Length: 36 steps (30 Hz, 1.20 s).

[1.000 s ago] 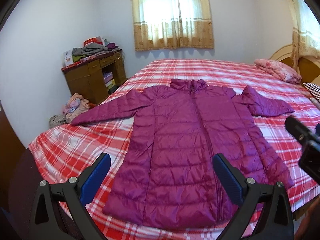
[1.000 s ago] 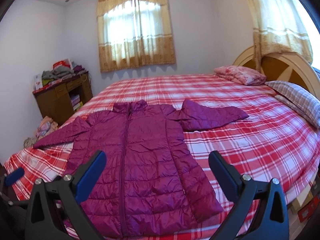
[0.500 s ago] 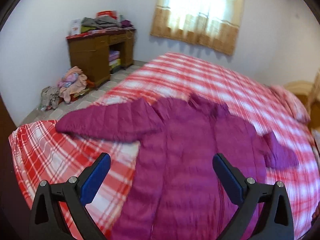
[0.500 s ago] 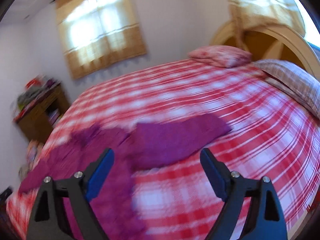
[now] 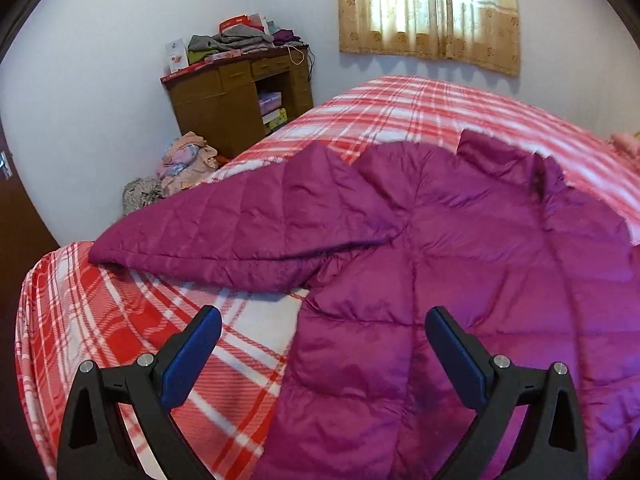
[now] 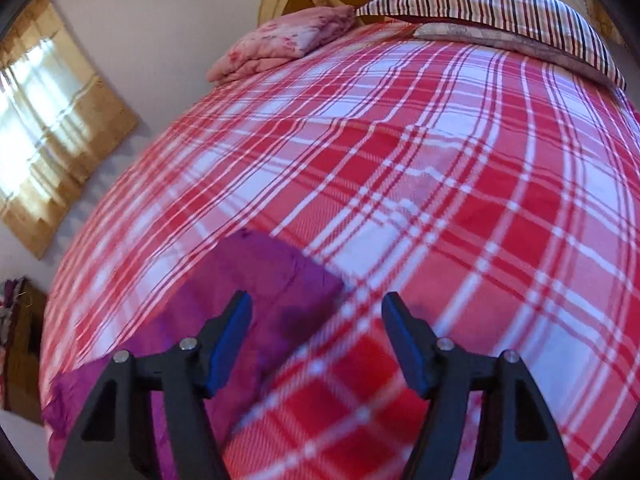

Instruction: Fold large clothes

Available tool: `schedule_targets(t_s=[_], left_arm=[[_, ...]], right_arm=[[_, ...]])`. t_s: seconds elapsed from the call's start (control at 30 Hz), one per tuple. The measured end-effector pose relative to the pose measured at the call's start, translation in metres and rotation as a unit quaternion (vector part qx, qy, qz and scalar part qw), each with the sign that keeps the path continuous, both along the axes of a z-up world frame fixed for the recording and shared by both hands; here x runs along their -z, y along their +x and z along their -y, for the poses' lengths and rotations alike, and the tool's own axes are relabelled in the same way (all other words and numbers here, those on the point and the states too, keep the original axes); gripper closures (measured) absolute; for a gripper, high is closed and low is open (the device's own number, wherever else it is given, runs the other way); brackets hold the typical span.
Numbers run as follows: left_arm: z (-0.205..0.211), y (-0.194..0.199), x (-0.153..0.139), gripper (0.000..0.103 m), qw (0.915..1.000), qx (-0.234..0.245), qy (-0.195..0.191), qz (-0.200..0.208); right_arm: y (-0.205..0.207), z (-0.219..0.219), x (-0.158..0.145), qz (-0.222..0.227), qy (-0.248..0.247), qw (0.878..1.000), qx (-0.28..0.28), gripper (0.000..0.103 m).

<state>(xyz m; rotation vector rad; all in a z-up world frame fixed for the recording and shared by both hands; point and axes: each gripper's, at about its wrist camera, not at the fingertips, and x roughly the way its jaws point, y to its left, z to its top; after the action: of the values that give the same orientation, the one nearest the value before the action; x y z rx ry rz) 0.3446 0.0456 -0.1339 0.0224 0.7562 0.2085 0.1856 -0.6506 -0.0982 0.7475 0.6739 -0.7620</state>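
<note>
A large magenta quilted jacket (image 5: 460, 264) lies spread flat on the red plaid bed (image 5: 120, 320). Its left sleeve (image 5: 240, 236) stretches out toward the bed's edge. My left gripper (image 5: 322, 344) is open and empty, low over the jacket's left side near the armpit. In the right wrist view the cuff end of the other sleeve (image 6: 276, 276) lies just ahead of my right gripper (image 6: 316, 320), which is open and empty, close above the bed (image 6: 440, 160). The view is blurred.
A wooden desk (image 5: 240, 96) piled with clothes stands against the wall, with a heap of clothes (image 5: 180, 164) on the floor beside it. A pink folded quilt (image 6: 288, 40) and a striped pillow (image 6: 500, 12) lie at the headboard end.
Both grippers have moved forward and down toward the bed. The left one has swung over the jacket's left side; the right one has closed in on the right sleeve's cuff. Both stay open.
</note>
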Motion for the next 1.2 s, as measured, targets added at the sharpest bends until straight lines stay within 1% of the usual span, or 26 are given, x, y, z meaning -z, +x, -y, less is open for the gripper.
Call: schedule_targets(t_s=[0.07,0.1,0.13,0.17,0.2,0.27,0.3,0.33,0.37,0.43,0.47,0.53,0.57,0.63,0.67,0.73,0.77,0.83,0.87,0.9,0.93,1.0,1.03,1.1,1.13,1.2], left_arm=[[0.005,0.001,0.013,0.001,0.9999,0.002,0.009,-0.008],[0.008,0.002,0.022,0.001,0.9998,0.004,0.014,-0.016],[0.01,0.003,0.029,0.001,0.9996,0.006,0.015,-0.025],[0.008,0.001,0.031,0.001,0.9998,0.005,0.007,-0.018],[0.006,0.0,0.03,0.001,0.9999,0.003,-0.001,-0.016],[-0.001,-0.001,0.033,0.001,0.9993,-0.006,-0.032,-0.02],[-0.005,-0.003,0.034,0.001,0.9988,-0.01,-0.045,-0.018],[-0.007,-0.005,0.035,0.001,0.9984,-0.013,-0.053,-0.015],[-0.007,-0.006,0.035,0.001,0.9984,-0.014,-0.052,-0.015],[-0.004,-0.005,0.035,0.001,0.9988,-0.015,-0.044,-0.015],[-0.003,-0.005,0.035,0.001,0.9989,-0.015,-0.042,-0.015],[-0.002,-0.003,0.036,0.001,0.9988,-0.015,-0.043,-0.017],[-0.003,-0.002,0.036,0.001,0.9987,-0.015,-0.045,-0.019],[-0.002,0.0,0.034,0.001,0.9984,-0.014,-0.046,-0.029],[-0.002,0.0,0.031,0.001,0.9982,-0.015,-0.045,-0.037],[0.0,-0.006,0.022,0.001,0.998,-0.017,-0.046,-0.04],[0.0,-0.013,0.017,0.001,0.998,-0.014,-0.05,-0.034],[-0.001,-0.026,0.003,0.001,0.9971,0.0,-0.074,-0.02],[-0.001,-0.03,-0.002,0.001,0.9965,0.008,-0.082,-0.017],[-0.001,-0.034,-0.008,0.001,0.996,0.016,-0.087,-0.014],[-0.002,-0.038,-0.014,0.001,0.996,0.023,-0.086,-0.011],[-0.005,-0.043,-0.026,0.001,0.9961,0.035,-0.08,-0.004],[-0.007,-0.047,-0.031,0.001,0.9962,0.042,-0.076,0.0],[-0.012,-0.053,-0.039,0.001,0.9964,0.052,-0.067,0.007],[-0.017,-0.056,-0.043,0.001,0.9966,0.054,-0.061,0.011],[-0.028,-0.062,-0.048,0.001,0.9971,0.054,-0.051,0.018]], right_arm=[[0.018,0.003,0.011,-0.022,0.011,0.999,-0.022,0.032],[0.022,0.002,0.015,-0.03,0.008,0.999,-0.028,0.035],[0.022,-0.001,0.015,-0.033,-0.01,0.999,-0.029,0.039],[0.023,-0.005,0.015,-0.039,-0.031,0.998,-0.039,0.044],[0.025,-0.007,0.016,-0.047,-0.038,0.997,-0.05,0.054],[0.029,-0.011,0.014,-0.057,-0.051,0.994,-0.076,0.069],[0.031,-0.014,0.011,-0.066,-0.06,0.992,-0.088,0.082],[0.032,-0.019,0.005,-0.079,-0.079,0.989,-0.095,0.086],[0.033,-0.022,0.003,-0.086,-0.094,0.987,-0.098,0.088],[0.026,-0.029,-0.015,-0.091,-0.14,0.981,-0.097,0.088],[0.023,-0.03,-0.021,-0.087,-0.148,0.981,-0.095,0.088],[0.013,-0.037,-0.048,-0.057,-0.165,0.98,-0.099,0.088],[0.012,-0.041,-0.056,-0.048,-0.173,0.978,-0.103,0.088],[0.011,-0.064,-0.09,-0.016,-0.2,0.972,-0.125,0.088],[0.011,-0.074,-0.1,-0.006,-0.206,0.969,-0.133,0.088],[0.013,-0.112,-0.133,0.027,-0.224,0.959,-0.171,0.088],[0.014,-0.126,-0.14,0.037,-0.228,0.955,-0.184,0.088],[0.024,-0.179,-0.163,0.064,-0.241,0.939,-0.237,0.088],[0.027,-0.197,-0.166,0.071,-0.243,0.934,-0.253,0.088],[0.035,-0.226,-0.17,0.082,-0.243,0.924,-0.284,0.088],[0.039,-0.247,-0.171,0.09,-0.24,0.917,-0.307,0.088],[0.054,-0.303,-0.167,0.103,-0.226,0.898,-0.363,0.089],[0.059,-0.323,-0.163,0.106,-0.221,0.892,-0.38,0.089],[0.073,-0.372,-0.148,0.111,-0.208,0.876,-0.421,0.089],[0.078,-0.391,-0.139,0.113,-0.199,0.869,-0.438,0.089],[0.095,-0.431,-0.116,0.113,-0.167,0.859,-0.471,0.089]])
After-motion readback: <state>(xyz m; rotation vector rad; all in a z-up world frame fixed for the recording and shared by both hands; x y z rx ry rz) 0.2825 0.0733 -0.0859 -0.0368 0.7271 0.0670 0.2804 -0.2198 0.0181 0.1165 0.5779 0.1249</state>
